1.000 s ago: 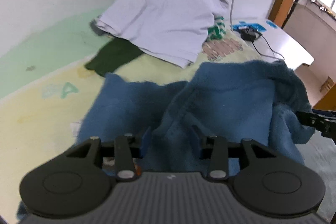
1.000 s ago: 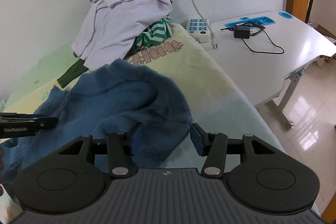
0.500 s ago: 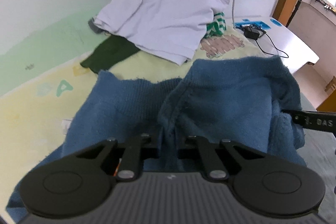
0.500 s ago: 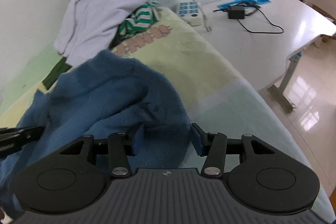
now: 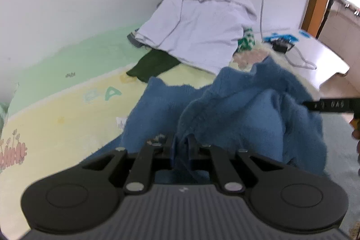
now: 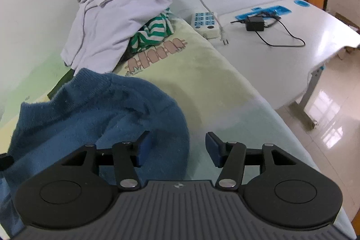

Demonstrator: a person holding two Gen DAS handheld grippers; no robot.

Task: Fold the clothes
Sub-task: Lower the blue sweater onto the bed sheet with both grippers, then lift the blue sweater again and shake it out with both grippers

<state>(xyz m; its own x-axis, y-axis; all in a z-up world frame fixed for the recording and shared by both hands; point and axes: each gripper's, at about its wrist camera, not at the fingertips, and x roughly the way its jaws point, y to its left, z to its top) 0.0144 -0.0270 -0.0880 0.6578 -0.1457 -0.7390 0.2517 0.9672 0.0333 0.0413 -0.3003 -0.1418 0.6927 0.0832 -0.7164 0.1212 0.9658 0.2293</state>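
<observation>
Lower centre: our left gripper pinches a thin fold of blue sweater; right gripper gapes, so one-sided lifting may slip or bunch it.

Your left claw is pinched tight on a fold of the blue sweater, fingers nearly together. Your right claw sits with its fingers spread wide apart, gripping nothing, low over the bed.
</observation>
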